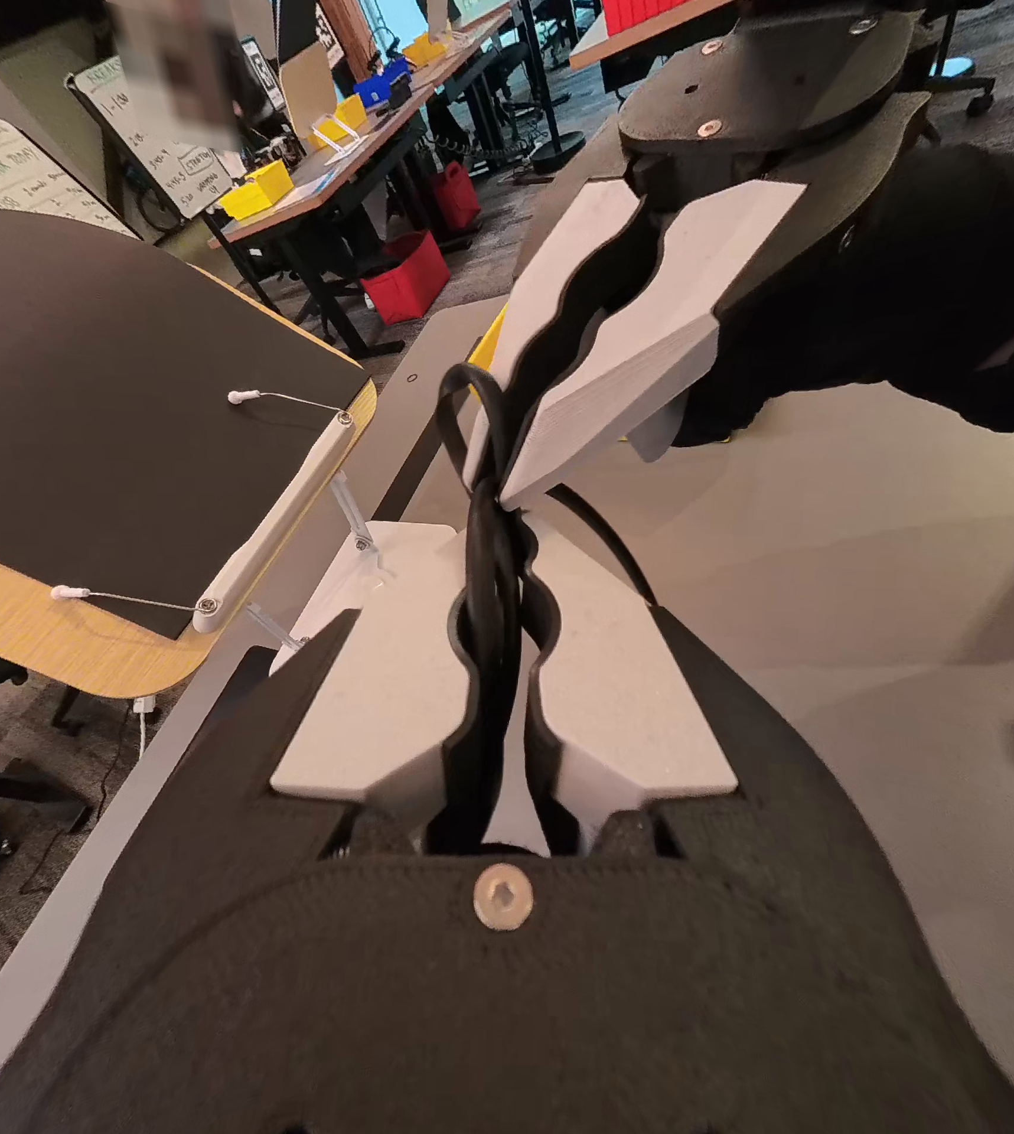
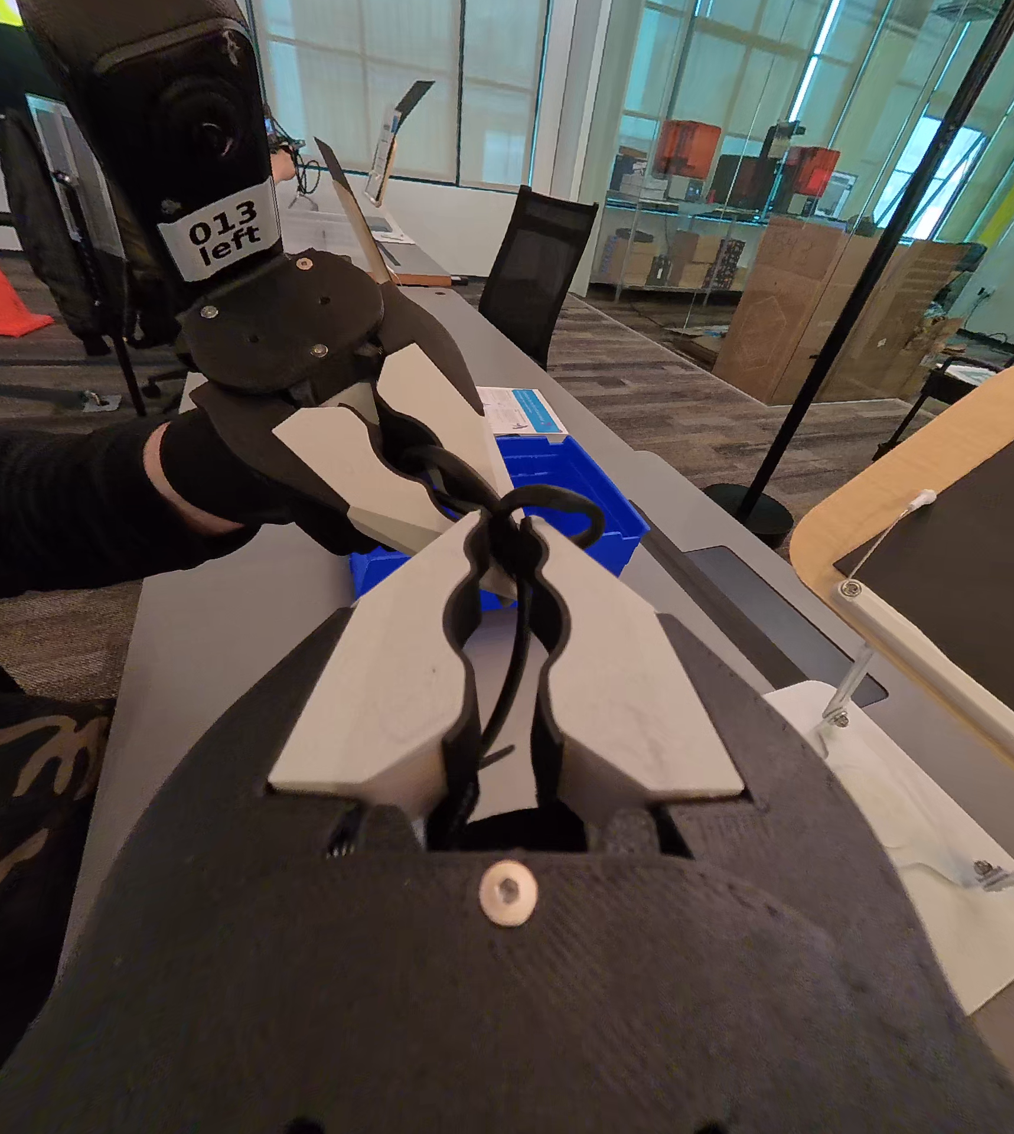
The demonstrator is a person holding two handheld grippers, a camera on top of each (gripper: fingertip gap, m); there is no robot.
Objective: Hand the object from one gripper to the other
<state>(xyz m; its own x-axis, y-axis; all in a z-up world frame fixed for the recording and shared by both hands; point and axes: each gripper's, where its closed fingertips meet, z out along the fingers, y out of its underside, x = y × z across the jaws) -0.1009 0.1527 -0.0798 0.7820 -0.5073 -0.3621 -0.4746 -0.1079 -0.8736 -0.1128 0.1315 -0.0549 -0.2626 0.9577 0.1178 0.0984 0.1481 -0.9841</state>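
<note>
Your left gripper (image 1: 495, 540) pinches the black cable (image 1: 492, 613) between nearly closed jaws. Tip to tip against it, your right gripper (image 2: 501, 528) clamps the same bundle, its loop (image 2: 559, 509) beyond the tips, over the blue bin (image 2: 559, 472). Your gloved left hand (image 2: 234, 472) reaches in from the left.

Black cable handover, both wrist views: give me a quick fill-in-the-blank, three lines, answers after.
1. The cable is pinched by ____ grippers at once.
2. In the right wrist view, the bin under the left gripper is ____.
3. The right gripper is held by a hand in a ____ glove.

Answers: both; blue; black
</note>
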